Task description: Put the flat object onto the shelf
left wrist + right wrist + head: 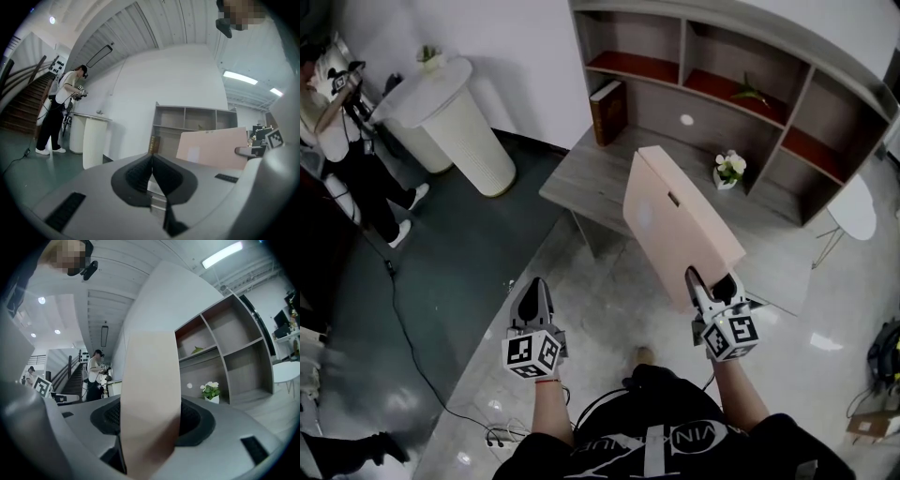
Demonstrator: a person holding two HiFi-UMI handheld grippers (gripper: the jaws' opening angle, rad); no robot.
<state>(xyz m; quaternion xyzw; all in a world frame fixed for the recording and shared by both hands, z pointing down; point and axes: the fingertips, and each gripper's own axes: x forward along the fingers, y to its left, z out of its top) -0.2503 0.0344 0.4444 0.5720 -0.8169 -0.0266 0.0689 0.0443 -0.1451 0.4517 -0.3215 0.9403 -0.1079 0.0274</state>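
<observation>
At the near right of the scene, the right gripper [712, 281] is clamped on the near lower edge of the flat board [675, 220]. Its pads press on both faces, and the board stands on edge, slanting up and away toward the shelf unit [694, 108]. The board hangs in the air between the person and the unit and is not yet set down anywhere. The main risk, as I judge it, is the single grip low on one edge of a wide panel. The board's weight sits far from the pads, so it could swing, twist in the jaws or slip out as it is carried in. The left gripper [534, 291], well apart at the near left, has its jaws together on nothing and gives no support. Farther out, a small flower pot [729, 170] sits on the grey platform [581, 183] just right of the board's far end. A book [608, 112] stands upright at the far left. A loose swing could knock either over. The board also looks wide against the compartments, so its edge may catch a divider.
</observation>
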